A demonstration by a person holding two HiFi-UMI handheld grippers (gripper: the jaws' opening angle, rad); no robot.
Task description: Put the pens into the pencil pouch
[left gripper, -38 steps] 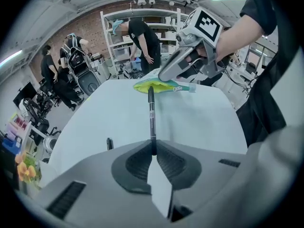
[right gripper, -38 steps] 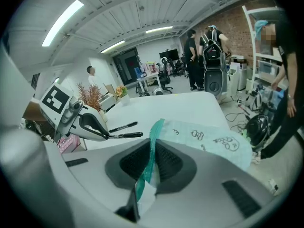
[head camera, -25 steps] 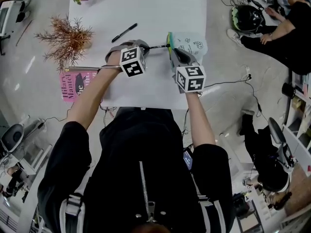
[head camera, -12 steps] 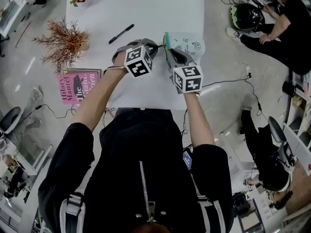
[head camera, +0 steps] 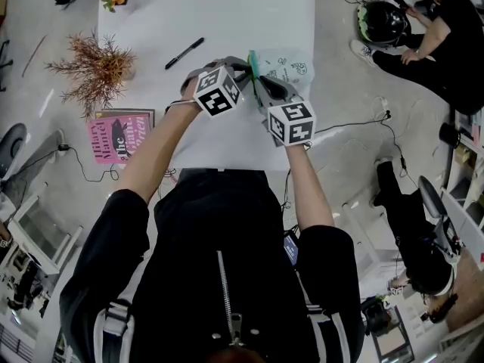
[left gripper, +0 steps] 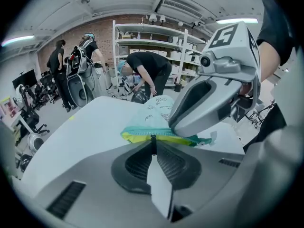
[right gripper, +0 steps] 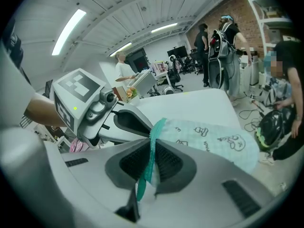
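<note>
Left gripper (left gripper: 153,151) jaws pinch a pen (left gripper: 153,142), its tip at the pencil pouch (right gripper: 213,137) mouth — right gripper (right gripper: 150,164) jaws clamp the pouch's teal zipper edge. A second pen (head camera: 184,52) lies far-left on the worktop (head camera: 227,13).

Ceiling strip lights (right gripper: 69,30) are glowing overhead, lighting the room evenly and leaving only soft shadows. The white table (head camera: 227,13) is glaring almost featureless in the head view. Both gripper views are bending hard toward dark rounded corners; close foreground surfaces are blurring, while the pencil pouch (right gripper: 213,139) is showing crisp print.
</note>
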